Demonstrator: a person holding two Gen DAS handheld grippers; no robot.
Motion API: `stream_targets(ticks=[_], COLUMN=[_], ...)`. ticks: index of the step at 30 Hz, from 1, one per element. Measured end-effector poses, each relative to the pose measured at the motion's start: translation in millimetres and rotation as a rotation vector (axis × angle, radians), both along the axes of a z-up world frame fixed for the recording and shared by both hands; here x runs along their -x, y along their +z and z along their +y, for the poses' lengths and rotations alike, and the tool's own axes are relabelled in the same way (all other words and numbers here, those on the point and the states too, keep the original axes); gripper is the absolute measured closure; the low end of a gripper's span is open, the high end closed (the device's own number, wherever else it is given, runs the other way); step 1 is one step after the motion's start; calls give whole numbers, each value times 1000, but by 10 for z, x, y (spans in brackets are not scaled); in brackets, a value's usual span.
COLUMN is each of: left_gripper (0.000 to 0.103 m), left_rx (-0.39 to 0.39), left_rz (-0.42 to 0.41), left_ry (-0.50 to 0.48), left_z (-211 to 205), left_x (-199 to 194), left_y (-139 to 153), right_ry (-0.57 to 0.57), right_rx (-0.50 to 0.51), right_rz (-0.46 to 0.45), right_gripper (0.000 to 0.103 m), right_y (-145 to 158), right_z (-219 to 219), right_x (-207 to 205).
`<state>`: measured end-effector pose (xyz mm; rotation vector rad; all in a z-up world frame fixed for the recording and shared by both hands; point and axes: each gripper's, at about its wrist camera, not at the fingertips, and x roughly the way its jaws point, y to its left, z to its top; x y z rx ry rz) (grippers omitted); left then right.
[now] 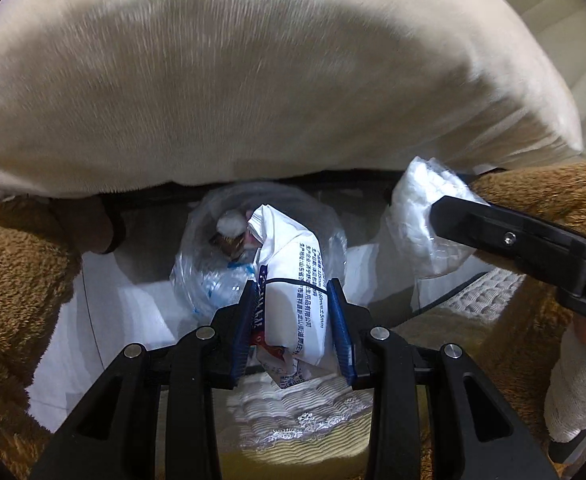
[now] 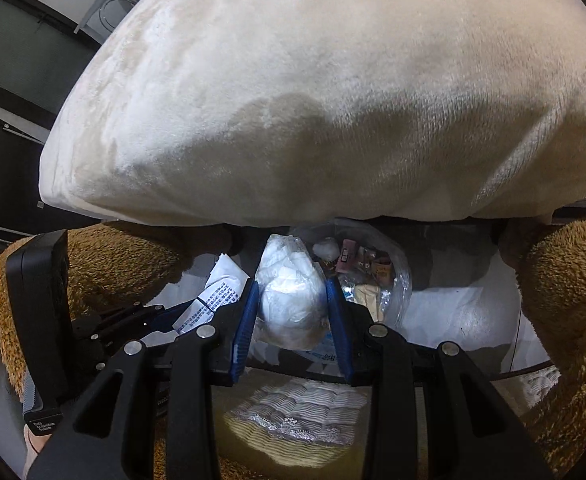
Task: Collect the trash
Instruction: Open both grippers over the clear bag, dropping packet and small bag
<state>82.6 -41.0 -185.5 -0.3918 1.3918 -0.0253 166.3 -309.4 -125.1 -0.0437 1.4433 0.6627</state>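
We found the left gripper (image 1: 293,292) clamped on a printed wrapper (image 1: 293,276), the right gripper (image 2: 293,292) on a plastic-wrapped wad (image 2: 291,296), above the trash bag (image 2: 377,276)

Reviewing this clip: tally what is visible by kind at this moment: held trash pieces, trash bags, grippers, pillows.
Held trash pieces: 2, the printed white wrapper in the left gripper and the crumpled clear plastic bundle in the right gripper
Trash bags: 1, the clear trash bag, already holding scraps
Grippers: 2
Pillows: 1, the cream pillow
Total: 6

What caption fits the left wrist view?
Left gripper holds a printed wrapper above a trash bag, under a cream cushion.
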Motion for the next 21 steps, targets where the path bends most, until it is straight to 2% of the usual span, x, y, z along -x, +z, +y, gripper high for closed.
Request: stream_targets(ticks=[4, 12, 13, 14, 15, 19, 21], left_gripper=[69, 67, 59, 46, 42, 39, 39], left_rx=[0, -4, -9, -15, -22, -28, -36], left_rz=[57, 65, 67, 67, 60, 40, 32], left_ry=[-4, 6, 6, 3, 4, 12, 13], left_z=[9, 20, 11, 8, 7, 28, 30], left_x=[-11, 19, 14, 10, 13, 25, 29], left_y=[-134, -154, -147, -133, -118, -79, -61], right_ry=[-15, -26, -30, -38, -46, -70, -79], right_rx=[43, 46, 39, 33, 25, 0, -13], right_rz=[43, 44, 43, 42, 46, 56, 57], right_gripper=[67, 67, 65, 65, 64, 50, 48], right_y=[-163, -200, -192, -185, -168, -165, -145], right_z=[50, 34, 26, 13, -18, -73, -99], right_x=[-37, -82, -85, -91, -108, -141, -148])
